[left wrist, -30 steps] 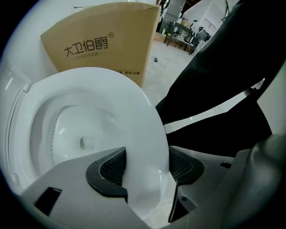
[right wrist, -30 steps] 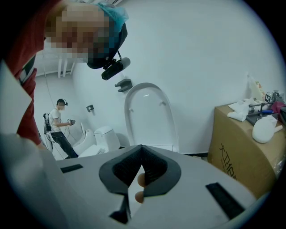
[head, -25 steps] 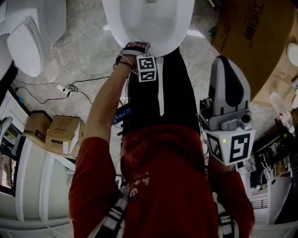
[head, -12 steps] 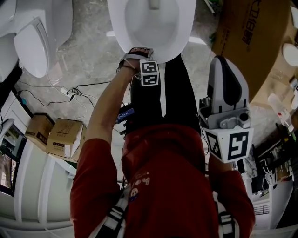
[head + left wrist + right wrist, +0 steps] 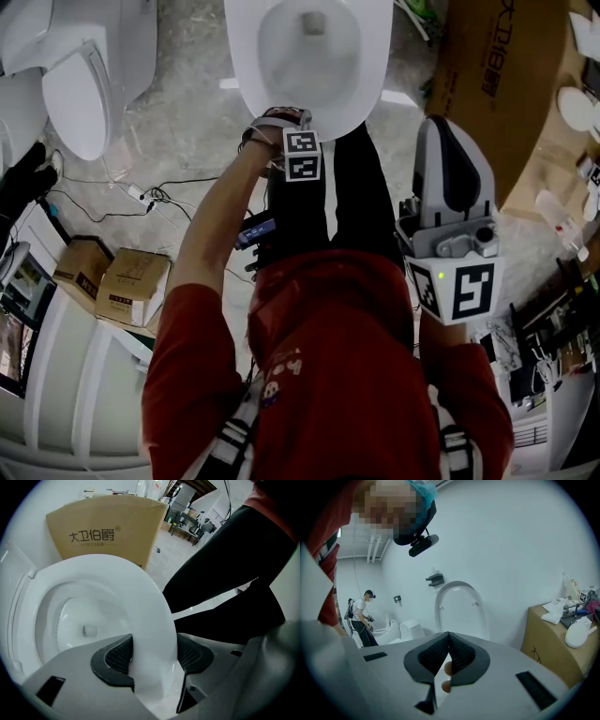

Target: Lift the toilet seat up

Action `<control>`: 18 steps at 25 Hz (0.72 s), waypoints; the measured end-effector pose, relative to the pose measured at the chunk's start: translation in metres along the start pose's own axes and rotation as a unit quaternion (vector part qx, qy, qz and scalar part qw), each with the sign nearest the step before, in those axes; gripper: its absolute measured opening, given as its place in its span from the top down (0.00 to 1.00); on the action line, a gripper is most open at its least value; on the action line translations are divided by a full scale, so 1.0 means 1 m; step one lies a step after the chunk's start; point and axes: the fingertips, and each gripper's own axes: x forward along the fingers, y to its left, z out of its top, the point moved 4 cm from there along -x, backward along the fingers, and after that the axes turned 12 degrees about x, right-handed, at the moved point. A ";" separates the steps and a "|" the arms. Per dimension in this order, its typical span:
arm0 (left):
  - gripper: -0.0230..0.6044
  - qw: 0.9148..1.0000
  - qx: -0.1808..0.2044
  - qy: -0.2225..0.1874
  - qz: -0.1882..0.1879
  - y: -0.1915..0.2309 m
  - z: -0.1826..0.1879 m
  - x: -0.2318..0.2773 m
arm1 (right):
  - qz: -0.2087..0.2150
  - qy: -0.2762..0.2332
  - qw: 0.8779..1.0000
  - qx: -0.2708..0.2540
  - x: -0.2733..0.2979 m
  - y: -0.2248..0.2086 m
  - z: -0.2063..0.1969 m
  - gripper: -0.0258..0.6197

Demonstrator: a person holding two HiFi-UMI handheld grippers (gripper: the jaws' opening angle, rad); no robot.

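The white toilet [image 5: 246, 66] stands at the top of the head view, straight ahead of the person's legs. My left gripper [image 5: 281, 118] points steeply down at the front of the toilet seat [image 5: 117, 581]. In the left gripper view the seat's front rim runs between the two dark pads [image 5: 115, 656], which press on it from both sides. The bowl [image 5: 79, 620] shows through the seat ring. My right gripper [image 5: 451, 127] is held off to the right, apart from the toilet. Its jaws [image 5: 449, 639] are shut with nothing in them, and face the upright lid [image 5: 459, 606].
A second toilet [image 5: 84, 84] stands at the upper left, with cables [image 5: 141, 187] on the floor and two small cardboard boxes [image 5: 117, 281] below it. A large cardboard box [image 5: 506, 84] stands right of the toilet. Another person [image 5: 361, 616] stands far off.
The toilet and my left gripper on its front rim have slid lower in the head view, and more of the bowl shows. The right gripper has kept its place in the picture.
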 end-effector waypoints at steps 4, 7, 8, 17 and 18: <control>0.52 1.000 -0.003 -0.003 -0.004 -0.001 0.003 -0.013 | 0.004 -0.008 1.000 -0.002 -0.006 0.006 0.008 0.94; 0.52 1.000 -0.003 -0.005 0.000 -0.002 0.004 -0.023 | 0.009 -0.015 1.000 -0.005 -0.010 0.011 0.014 0.94; 0.52 1.000 -0.003 -0.005 0.002 -0.003 0.004 -0.026 | 0.010 -0.017 1.000 -0.006 -0.012 0.013 0.016 0.94; 0.53 0.999 -0.005 -0.009 0.035 -0.007 0.011 -0.061 | 0.024 -0.035 0.999 -0.021 -0.028 0.030 0.036 0.94; 0.54 0.999 -0.006 -0.010 0.041 -0.007 0.012 -0.065 | 0.027 -0.037 0.999 -0.023 -0.029 0.033 0.038 0.94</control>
